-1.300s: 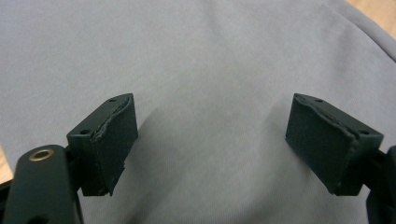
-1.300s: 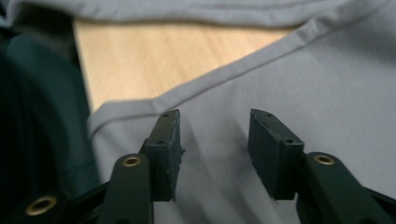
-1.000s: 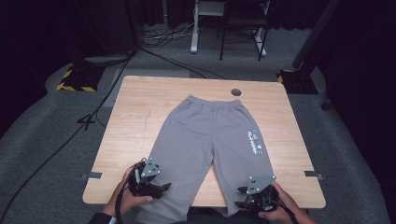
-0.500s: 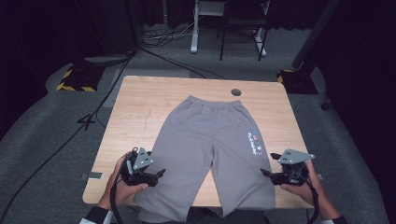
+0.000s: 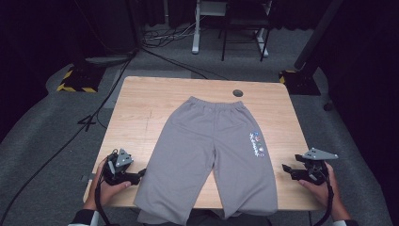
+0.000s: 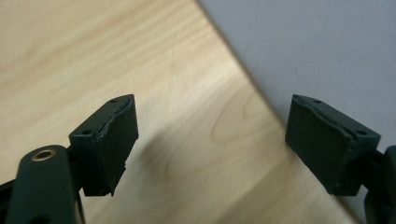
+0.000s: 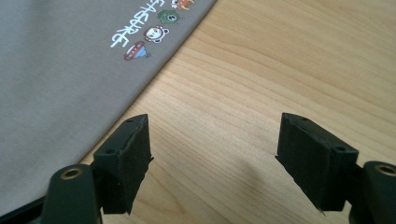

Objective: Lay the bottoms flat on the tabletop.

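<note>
Grey shorts (image 5: 214, 150) spread flat at frame centre on wooden table (image 5: 141, 108). Left gripper (image 5: 134, 176) lower left, right gripper (image 5: 288, 170) lower right, jaws spread, empty.

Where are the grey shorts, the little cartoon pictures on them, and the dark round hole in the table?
grey shorts (image 5: 207, 141): high view, middle of fabric.
cartoon pictures (image 7: 154, 32): right gripper view, printed figure.
round hole (image 5: 238, 92): high view, its centre.
</note>
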`<action>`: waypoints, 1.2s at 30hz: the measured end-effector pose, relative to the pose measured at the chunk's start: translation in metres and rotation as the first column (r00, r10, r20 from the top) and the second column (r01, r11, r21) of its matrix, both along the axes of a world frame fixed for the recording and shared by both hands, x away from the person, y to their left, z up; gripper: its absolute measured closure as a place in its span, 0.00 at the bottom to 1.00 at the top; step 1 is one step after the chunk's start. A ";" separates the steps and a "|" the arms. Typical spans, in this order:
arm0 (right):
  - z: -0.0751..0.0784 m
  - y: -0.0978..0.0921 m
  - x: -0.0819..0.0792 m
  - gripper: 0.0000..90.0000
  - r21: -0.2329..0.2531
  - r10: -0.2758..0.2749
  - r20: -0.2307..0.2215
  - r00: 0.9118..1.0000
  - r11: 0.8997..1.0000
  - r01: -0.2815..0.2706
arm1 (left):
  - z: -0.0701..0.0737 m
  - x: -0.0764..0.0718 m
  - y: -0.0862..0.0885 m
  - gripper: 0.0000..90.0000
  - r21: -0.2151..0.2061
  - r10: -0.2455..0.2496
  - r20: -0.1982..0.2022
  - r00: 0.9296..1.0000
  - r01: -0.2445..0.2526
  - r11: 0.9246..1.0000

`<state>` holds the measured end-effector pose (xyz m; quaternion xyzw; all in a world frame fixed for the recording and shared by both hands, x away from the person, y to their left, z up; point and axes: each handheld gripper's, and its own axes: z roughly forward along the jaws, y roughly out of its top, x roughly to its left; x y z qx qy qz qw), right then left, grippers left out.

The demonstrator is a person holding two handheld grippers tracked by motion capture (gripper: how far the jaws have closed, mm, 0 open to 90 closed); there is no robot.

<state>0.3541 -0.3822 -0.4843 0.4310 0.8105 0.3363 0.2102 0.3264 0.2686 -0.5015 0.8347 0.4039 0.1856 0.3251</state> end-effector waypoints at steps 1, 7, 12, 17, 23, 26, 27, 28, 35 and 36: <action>-0.003 -0.001 0.001 0.29 0.009 -0.005 -0.004 1.000 1.000 0.005 | -0.001 -0.001 0.003 0.19 -0.026 0.002 -0.013 1.000 -0.003 1.000; -0.017 -0.002 0.004 0.25 0.044 -0.032 -0.018 0.999 0.999 0.033 | -0.002 -0.003 0.005 0.18 -0.049 0.045 -0.037 0.998 -0.047 0.998; -0.018 0.000 0.003 0.25 0.048 -0.051 -0.011 0.999 0.998 0.052 | -0.002 -0.003 0.005 0.18 -0.048 0.051 -0.036 0.998 -0.052 0.997; -0.018 0.000 0.003 0.24 0.052 -0.062 -0.007 0.998 0.997 0.062 | -0.002 -0.004 0.005 0.18 -0.050 0.058 -0.040 0.998 -0.060 0.997; -0.019 0.000 0.003 0.24 0.053 -0.062 -0.006 0.998 0.997 0.063 | -0.002 -0.004 0.005 0.18 -0.050 0.058 -0.040 0.998 -0.060 0.997; -0.019 0.000 0.003 0.24 0.053 -0.062 -0.006 0.998 0.997 0.062 | -0.002 -0.004 0.005 0.18 -0.051 0.059 -0.038 0.998 -0.061 0.997; -0.019 0.000 0.003 0.24 0.053 -0.062 -0.006 0.998 0.997 0.062 | -0.002 -0.004 0.005 0.18 -0.050 0.059 -0.038 0.998 -0.061 0.997; -0.019 0.000 0.003 0.24 0.053 -0.062 -0.006 0.998 0.997 0.062 | -0.002 -0.004 0.005 0.18 -0.051 0.059 -0.038 0.998 -0.061 0.997; -0.019 0.000 0.003 0.23 0.051 -0.062 -0.005 0.998 0.997 0.062 | -0.002 -0.004 0.005 0.18 -0.051 0.059 -0.038 0.998 -0.061 0.997; -0.019 0.000 0.003 0.23 0.051 -0.062 -0.005 0.998 0.997 0.062 | -0.002 -0.004 0.005 0.18 -0.051 0.059 -0.038 0.998 -0.061 0.997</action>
